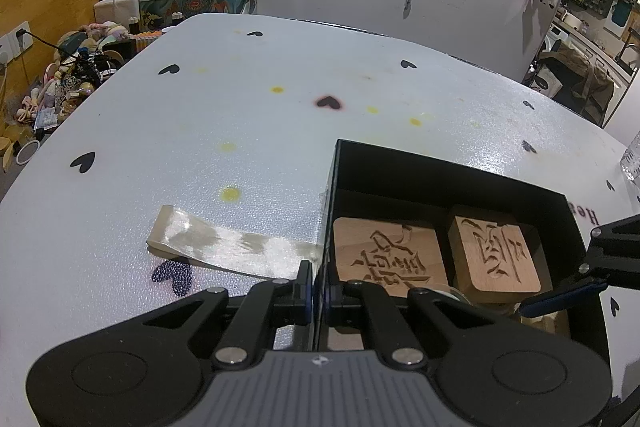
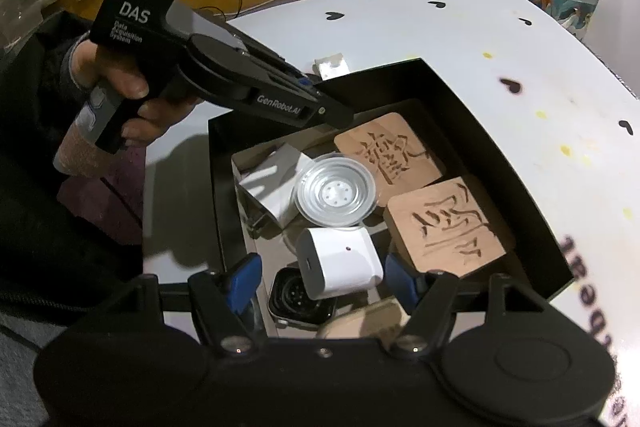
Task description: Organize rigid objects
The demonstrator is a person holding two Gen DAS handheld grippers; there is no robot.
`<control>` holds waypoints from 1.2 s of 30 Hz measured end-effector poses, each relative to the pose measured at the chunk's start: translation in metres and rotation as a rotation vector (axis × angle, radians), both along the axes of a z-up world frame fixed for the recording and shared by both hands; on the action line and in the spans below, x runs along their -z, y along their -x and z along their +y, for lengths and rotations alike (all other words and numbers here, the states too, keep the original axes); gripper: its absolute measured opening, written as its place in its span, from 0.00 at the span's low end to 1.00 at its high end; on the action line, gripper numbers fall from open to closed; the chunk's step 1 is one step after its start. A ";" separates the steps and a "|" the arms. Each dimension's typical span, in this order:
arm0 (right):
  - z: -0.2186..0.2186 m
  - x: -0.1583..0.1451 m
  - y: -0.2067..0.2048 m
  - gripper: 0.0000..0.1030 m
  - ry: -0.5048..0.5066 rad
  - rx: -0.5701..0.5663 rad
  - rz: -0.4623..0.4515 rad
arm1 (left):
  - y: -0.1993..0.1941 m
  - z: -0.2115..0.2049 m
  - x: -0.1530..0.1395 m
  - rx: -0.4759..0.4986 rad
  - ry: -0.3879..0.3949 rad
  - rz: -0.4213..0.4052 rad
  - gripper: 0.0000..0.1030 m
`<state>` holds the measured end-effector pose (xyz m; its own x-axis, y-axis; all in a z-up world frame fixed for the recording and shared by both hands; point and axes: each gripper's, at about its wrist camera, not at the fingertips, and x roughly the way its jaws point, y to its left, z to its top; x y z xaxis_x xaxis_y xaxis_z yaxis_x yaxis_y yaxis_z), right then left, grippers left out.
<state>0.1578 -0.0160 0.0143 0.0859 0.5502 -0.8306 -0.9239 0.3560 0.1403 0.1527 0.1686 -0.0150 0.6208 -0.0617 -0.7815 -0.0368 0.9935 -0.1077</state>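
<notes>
Two grippers work at one black box [image 2: 472, 99] on a white table [image 1: 240, 115] dotted with small black hearts. The left gripper [image 1: 318, 283] is pinched tight on the box's thin side wall, its pads either side of the black edge, with a hand [image 2: 132, 83] wrapped round its handle in the right wrist view. The right gripper [image 2: 324, 281] hangs over the box with its jaws partly apart, blue pads [image 2: 242, 277] standing on both sides of a white charger [image 2: 340, 263]; the right pad sits just beside the charger, but the view is too steep to tell for sure whether it touches, and the left pad is clearly off it.

The charger is a rounded white cube with a slot in its near face and a small dark dot on top, lying tilted on a dark smartwatch [image 2: 298, 301]. Behind it lies a clear round lid [image 2: 336, 195] over a white folded card [image 2: 276, 183]. Two square wooden blocks [image 2: 444, 223], each carved with a large character, fill the box's far side, one overlapping the other. A strip of clear tape [image 1: 224, 247] lies on the table just beside the box.
</notes>
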 end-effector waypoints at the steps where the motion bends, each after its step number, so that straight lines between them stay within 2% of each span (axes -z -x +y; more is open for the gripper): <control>1: -0.001 -0.001 0.000 0.68 -0.003 0.004 -0.001 | 0.000 0.000 0.000 0.000 0.000 0.000 0.05; 10: -0.012 -0.023 0.001 0.68 -0.082 0.087 -0.040 | -0.002 0.000 0.000 0.009 -0.002 0.005 0.05; 19: -0.042 -0.041 0.005 0.70 -0.181 0.280 -0.078 | -0.002 0.002 0.000 0.009 0.000 -0.001 0.05; 26: -0.068 -0.044 0.020 0.73 -0.263 0.442 -0.111 | 0.001 0.003 0.002 0.021 -0.001 -0.018 0.05; 31: -0.083 -0.042 0.034 0.84 -0.332 0.564 -0.154 | 0.003 0.004 0.004 0.033 0.000 -0.032 0.05; 33: -0.087 -0.040 0.042 0.85 -0.358 0.609 -0.178 | 0.004 0.004 0.004 0.031 0.005 -0.035 0.06; 36: -0.090 -0.036 0.054 0.90 -0.373 0.665 -0.229 | 0.005 0.008 0.001 0.011 0.017 -0.053 0.16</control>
<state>0.1033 -0.1059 0.0499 0.6402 0.5621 -0.5236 -0.5546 0.8098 0.1914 0.1474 0.1766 -0.0165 0.6605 -0.0811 -0.7464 -0.0202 0.9919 -0.1257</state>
